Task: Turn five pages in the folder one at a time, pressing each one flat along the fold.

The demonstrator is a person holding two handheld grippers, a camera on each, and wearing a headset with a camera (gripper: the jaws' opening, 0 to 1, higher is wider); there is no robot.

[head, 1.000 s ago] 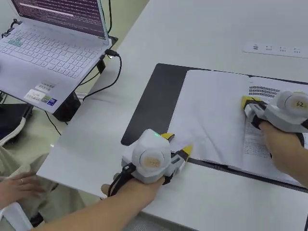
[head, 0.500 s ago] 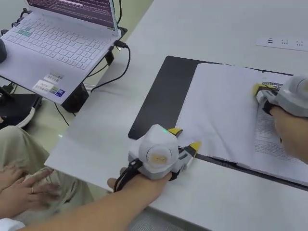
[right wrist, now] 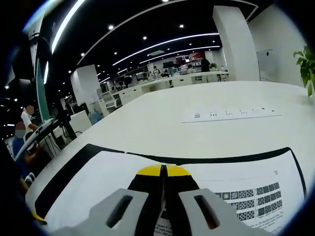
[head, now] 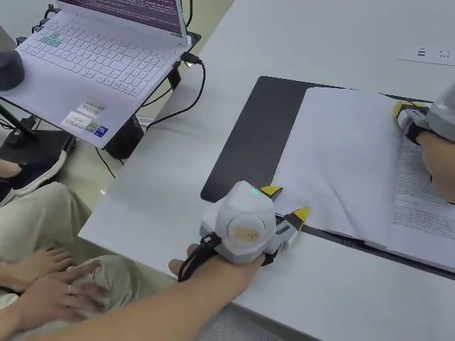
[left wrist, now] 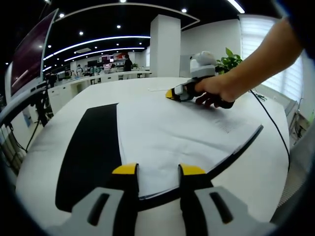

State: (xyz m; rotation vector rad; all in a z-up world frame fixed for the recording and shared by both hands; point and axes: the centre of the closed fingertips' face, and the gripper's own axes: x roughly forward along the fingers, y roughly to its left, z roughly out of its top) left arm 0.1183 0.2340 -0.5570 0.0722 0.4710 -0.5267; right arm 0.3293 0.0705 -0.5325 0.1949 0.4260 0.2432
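The folder lies open on the white table, its black cover (head: 249,138) spread to the left and a blank white page (head: 341,156) over it. A printed page (head: 426,213) lies to the right of the fold. My left gripper (head: 285,202) is open at the folder's near edge, its jaws either side of the blank page's lower corner (left wrist: 158,169). My right gripper (head: 407,112) is shut, with its yellow tips (right wrist: 162,171) down on the paper by the fold near the far edge. The same gripper (left wrist: 179,92) appears in the left gripper view, held by a hand.
An open laptop (head: 106,50) stands on a raised stand at the far left, with a black cable (head: 178,106) running onto the table. A white power strip (head: 434,53) lies beyond the folder. Another person's hands (head: 64,291) rest at the bottom left, off the table's edge.
My right gripper has slid along the fold toward the folder's far edge. The left gripper stays at the near edge. The head camera has shifted.
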